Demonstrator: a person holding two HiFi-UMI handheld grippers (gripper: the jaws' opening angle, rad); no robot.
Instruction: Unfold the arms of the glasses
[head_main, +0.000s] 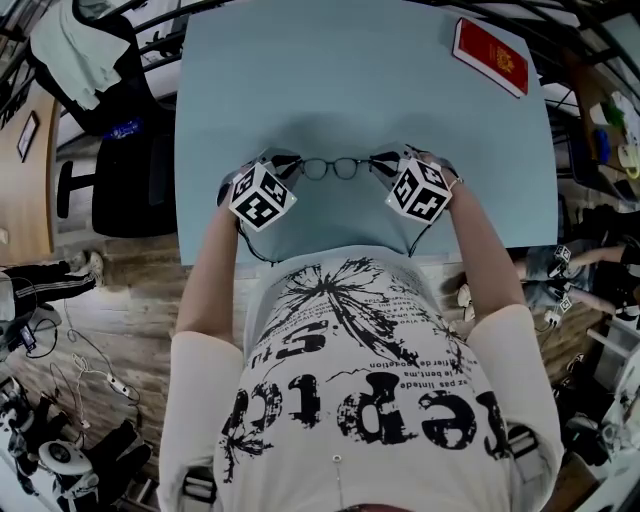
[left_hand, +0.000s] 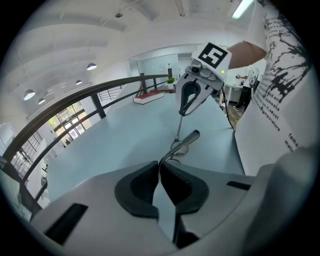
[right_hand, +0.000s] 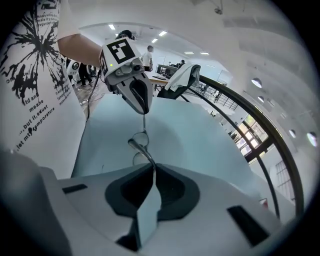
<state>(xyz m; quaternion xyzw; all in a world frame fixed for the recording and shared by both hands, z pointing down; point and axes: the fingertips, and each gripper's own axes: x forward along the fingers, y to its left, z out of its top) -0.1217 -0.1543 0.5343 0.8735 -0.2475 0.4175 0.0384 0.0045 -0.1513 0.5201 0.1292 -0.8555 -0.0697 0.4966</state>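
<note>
Glasses sit between the two grippers, over the blue table. The left gripper has its fingers pinched tight on the end of one arm of the glasses. The right gripper has its fingers pinched on the end of the other arm. The lenses are in the middle, between both sets of fingertips. A red book lies far past the fingers.

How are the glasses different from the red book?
The glasses are thin dark wire with round lenses; the red book is a flat rectangle. The left tool and right tool pinch the glasses by their ends; nothing touches the red book. The glasses are close to the person; the red book lies at a far corner. Both are over the blue table.
</note>
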